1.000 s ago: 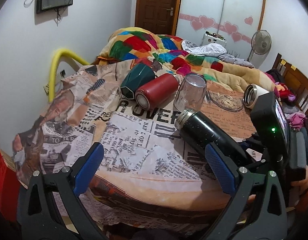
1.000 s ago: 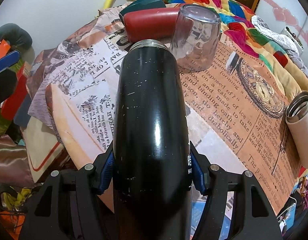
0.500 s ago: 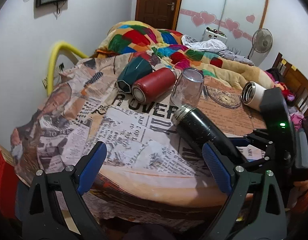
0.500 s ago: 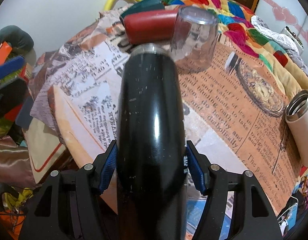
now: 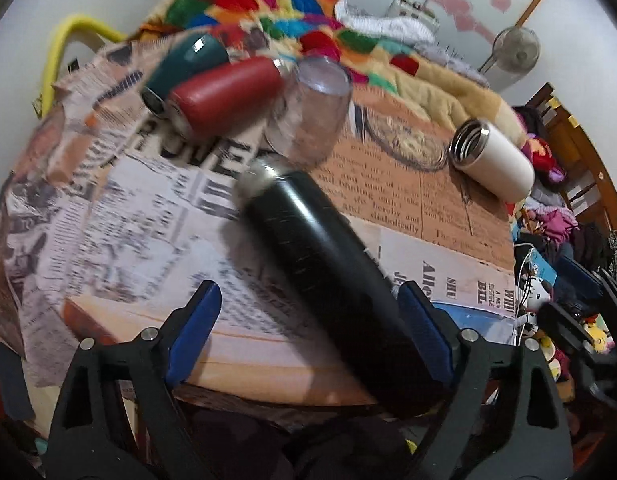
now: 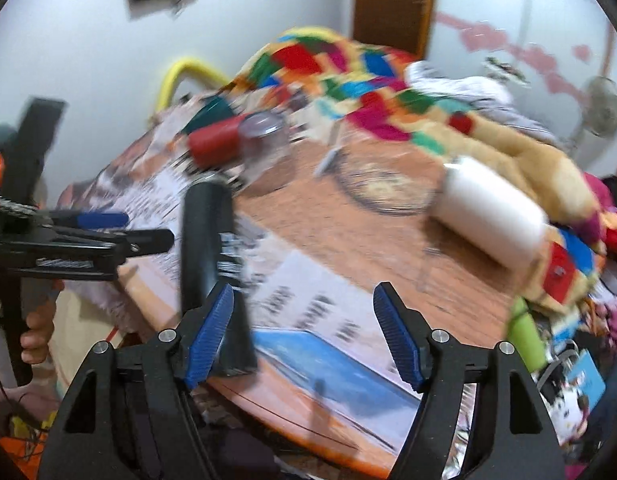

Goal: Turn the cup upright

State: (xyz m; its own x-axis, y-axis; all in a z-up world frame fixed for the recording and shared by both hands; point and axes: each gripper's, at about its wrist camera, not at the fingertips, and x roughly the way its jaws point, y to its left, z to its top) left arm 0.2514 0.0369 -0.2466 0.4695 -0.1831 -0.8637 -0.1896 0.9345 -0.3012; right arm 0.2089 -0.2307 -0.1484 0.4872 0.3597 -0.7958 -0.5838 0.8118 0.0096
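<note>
A: What does the left wrist view show?

B: Five drink holders on a table [image 5: 388, 208] with a newspaper-print cloth. One black flask [image 5: 328, 264], long, round and shiny, lies on its side near the front edge, its silver mouth pointing toward the far side. It is the nearest one. One red bottle [image 5: 224, 94] and one dark green cup [image 5: 184, 66] lie side by side at the back. One clear cup [image 5: 308, 116] stands upside down, just beside the red bottle. One white bottle [image 5: 492, 156] lies on its side, well apart on the right, with a silver ringed mouth.

A: And the tongs?

B: The left gripper [image 5: 312, 320] has two black arms with blue ribbed pads. They are spread wide. The black flask lies between them, but I cannot tell if either pad touches it.

A: What about the right wrist view?

B: It is blurry. The same five things show. The black flask [image 6: 208, 256] lies just in front of the right gripper's left pad. The right gripper [image 6: 304, 332] is spread wide too, with nothing between its pads. The left gripper [image 6: 104, 236] comes in from the left, beside the flask. A bright patchwork blanket [image 6: 348, 68], soft and lumpy, sits behind the table. One yellow bent tube [image 6: 180, 76] stands by the wall.
</note>
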